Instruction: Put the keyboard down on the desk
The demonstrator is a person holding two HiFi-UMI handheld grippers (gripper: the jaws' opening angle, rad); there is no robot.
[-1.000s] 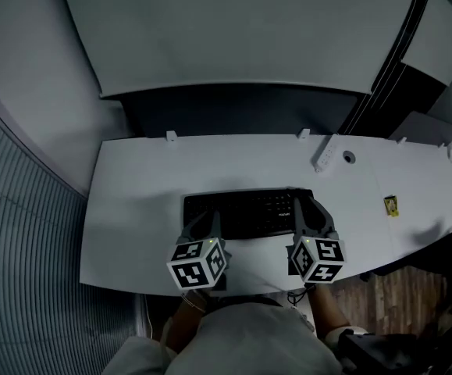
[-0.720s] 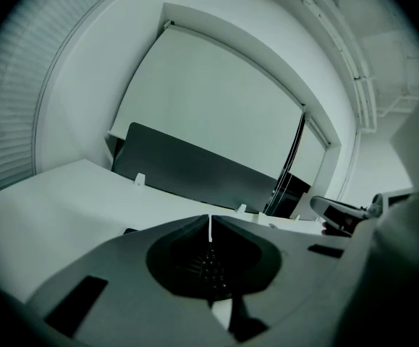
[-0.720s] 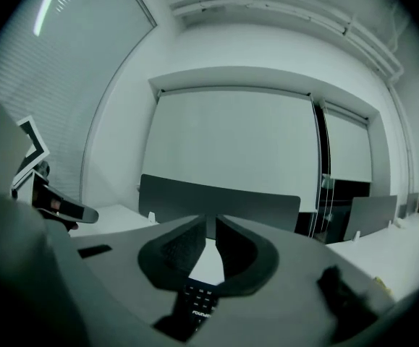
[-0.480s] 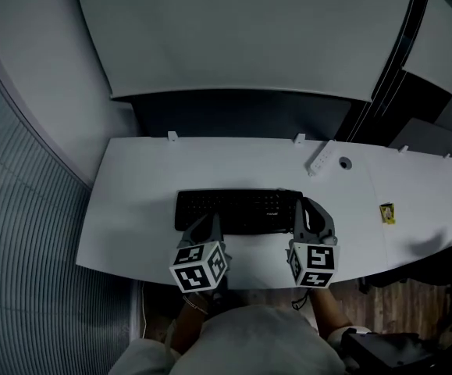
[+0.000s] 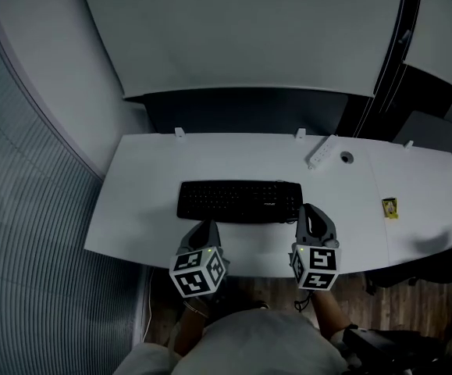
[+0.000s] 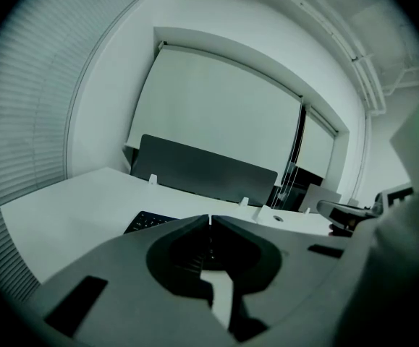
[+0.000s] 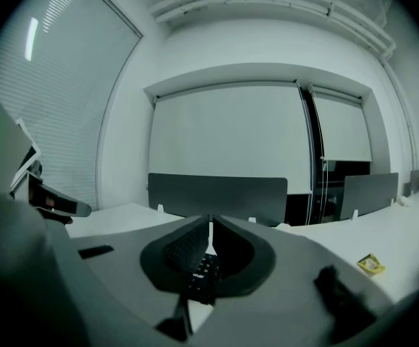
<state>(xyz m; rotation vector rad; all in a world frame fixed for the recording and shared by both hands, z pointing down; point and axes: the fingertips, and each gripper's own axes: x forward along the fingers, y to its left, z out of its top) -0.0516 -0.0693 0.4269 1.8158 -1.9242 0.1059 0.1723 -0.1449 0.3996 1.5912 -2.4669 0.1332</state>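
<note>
Now we are looking down on the keyboard [image 5: 240,201] as it is lying flat on the white desk [image 5: 144,209]. Its long side is running across us, and it is sitting roughly midway between the desk's near edge and the dark divider panel [image 5: 249,112] at the back. We are holding the left gripper [image 5: 203,226] a little short of the keyboard's near left corner, clearly apart from it. The right gripper [image 5: 310,209] is hanging just beside the right end, and from above it is too close for us to be sure whether it is brushing the casing. The left gripper's jaws are standing tip to tip with nothing between them. The right gripper's jaws have just been closing and are meeting as well, likewise empty, with only a slice of the keys showing past them. We are judging the task as good as done: the keyboard is resting on the desk and neither gripper is gripping it. What is remaining, if anything, is drawing both grippers clear of it. A power strip [image 5: 320,153] and a small yellow object [image 5: 389,206] are lying off to the right.
</note>
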